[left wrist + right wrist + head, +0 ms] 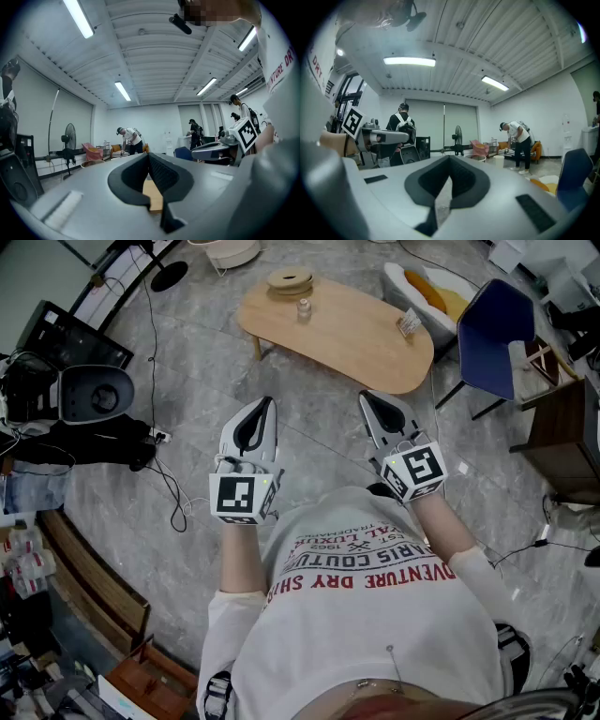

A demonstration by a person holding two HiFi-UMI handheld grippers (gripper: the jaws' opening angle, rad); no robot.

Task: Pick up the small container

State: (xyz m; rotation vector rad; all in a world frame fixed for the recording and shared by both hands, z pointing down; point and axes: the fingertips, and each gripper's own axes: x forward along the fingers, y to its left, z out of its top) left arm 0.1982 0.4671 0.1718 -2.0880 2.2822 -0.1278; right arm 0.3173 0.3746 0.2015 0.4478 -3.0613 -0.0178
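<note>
The small container (303, 308), a little clear jar, stands on the low oval wooden table (356, 343) ahead of me, beside a round wooden spool (290, 280). Both grippers hang at chest height over the floor, well short of the table. My left gripper (264, 405) is shut with nothing in it; in the left gripper view its jaws (149, 157) meet and a strip of the table (153, 196) shows below them. My right gripper (369, 397) is also shut and empty, its jaws (450, 160) touching at the tips. The container shows in neither gripper view.
A second small item (410, 324) sits at the table's right end. A blue chair (497, 334) and a white tub (433, 287) stand right of the table, a dark cabinet (562, 432) farther right. Cables (173, 493) and black equipment (56, 362) lie left. People stand across the room.
</note>
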